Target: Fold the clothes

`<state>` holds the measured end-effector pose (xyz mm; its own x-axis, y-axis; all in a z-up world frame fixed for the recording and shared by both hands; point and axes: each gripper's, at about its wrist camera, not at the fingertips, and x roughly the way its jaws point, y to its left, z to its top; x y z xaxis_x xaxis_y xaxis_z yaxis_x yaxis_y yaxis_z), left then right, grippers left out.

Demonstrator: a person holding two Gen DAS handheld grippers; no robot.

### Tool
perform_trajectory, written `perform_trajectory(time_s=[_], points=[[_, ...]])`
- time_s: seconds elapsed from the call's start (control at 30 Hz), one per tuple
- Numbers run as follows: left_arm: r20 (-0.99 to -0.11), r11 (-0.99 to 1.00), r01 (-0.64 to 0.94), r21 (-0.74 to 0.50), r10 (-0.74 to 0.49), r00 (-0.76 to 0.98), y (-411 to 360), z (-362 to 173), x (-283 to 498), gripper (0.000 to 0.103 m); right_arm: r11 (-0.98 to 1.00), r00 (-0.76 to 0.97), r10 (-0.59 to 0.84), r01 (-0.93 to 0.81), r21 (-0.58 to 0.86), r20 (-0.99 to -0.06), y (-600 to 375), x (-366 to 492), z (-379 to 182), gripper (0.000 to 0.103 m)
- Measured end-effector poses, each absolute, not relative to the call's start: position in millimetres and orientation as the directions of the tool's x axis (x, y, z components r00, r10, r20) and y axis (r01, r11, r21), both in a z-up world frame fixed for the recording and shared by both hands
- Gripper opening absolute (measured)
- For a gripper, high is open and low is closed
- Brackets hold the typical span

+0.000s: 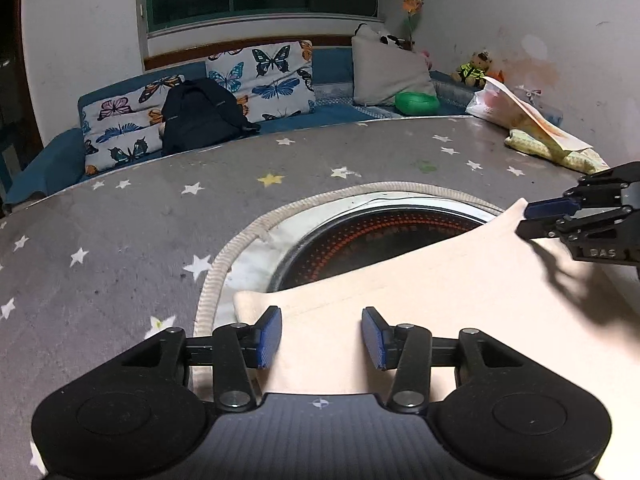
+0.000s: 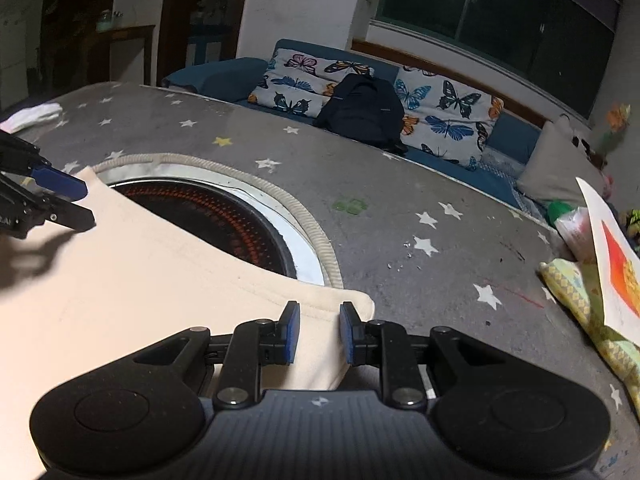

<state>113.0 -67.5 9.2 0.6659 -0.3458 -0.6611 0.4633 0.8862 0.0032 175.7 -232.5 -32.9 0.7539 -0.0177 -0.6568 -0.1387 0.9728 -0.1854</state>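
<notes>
Left wrist: parted tongs (image 1: 321, 338) straddle pink garment (image 1: 440, 300).

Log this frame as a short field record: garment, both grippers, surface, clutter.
garment: pale pink garment lying flat, far edge partly over the round heater opening
left gripper: open, fingers either side of the garment's near left corner
right gripper: open, fingers straddling the garment's right corner; not closed on it
surface: grey star-print table cover
clutter: yellow-green cloth and a paper sheet on the table's right side
background: black backpack on a blue sofa with butterfly cushions
</notes>
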Motion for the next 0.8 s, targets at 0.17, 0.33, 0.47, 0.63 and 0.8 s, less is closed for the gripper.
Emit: perform_trajectory(time_s=[0.17, 0.33, 0.47, 0.63, 0.8], points=[[-0.657, 0.890, 0.455, 0.007, -0.339, 0.674, -61.0, 14.6, 112.3, 0.054, 0.973, 0.756, 0.021, -0.166, -0.161, -0.654, -224.9, 158.6, -21.5, 0.034], [-0.627, 0.893, 0.449, 0.031, -0.333, 0.704, -53.4, 28.4, 95.8, 0.064, 0.954, 0.742, 0.091, -0.256, -0.156, -0.664, -200.1, 128.8, -16.4, 0.046], [-0.605, 0.880, 0.474, 0.028, -0.363, 0.709, -48.2, 38.4, 61.1, 0.067, 0.934, 0.725, 0.136, -0.322, -0.157, -0.675, -178.2, 102.7, -18.8, 0.054], [-0.579, 0.869, 0.493, 0.044, -0.380, 0.721, -43.7, 38.5, -2.0, 0.071, 0.919, 0.712, 0.171, -0.364, -0.150, -0.681, -153.5, 66.7, -25.3, 0.063], [-0.543, 0.909, 0.406, 0.092, -0.296, 0.786, -22.0, 37.2, -58.7, 0.076, 0.931, 0.733, 0.179, -0.341, -0.127, -0.657, -142.0, 29.3, -26.9, 0.074]])
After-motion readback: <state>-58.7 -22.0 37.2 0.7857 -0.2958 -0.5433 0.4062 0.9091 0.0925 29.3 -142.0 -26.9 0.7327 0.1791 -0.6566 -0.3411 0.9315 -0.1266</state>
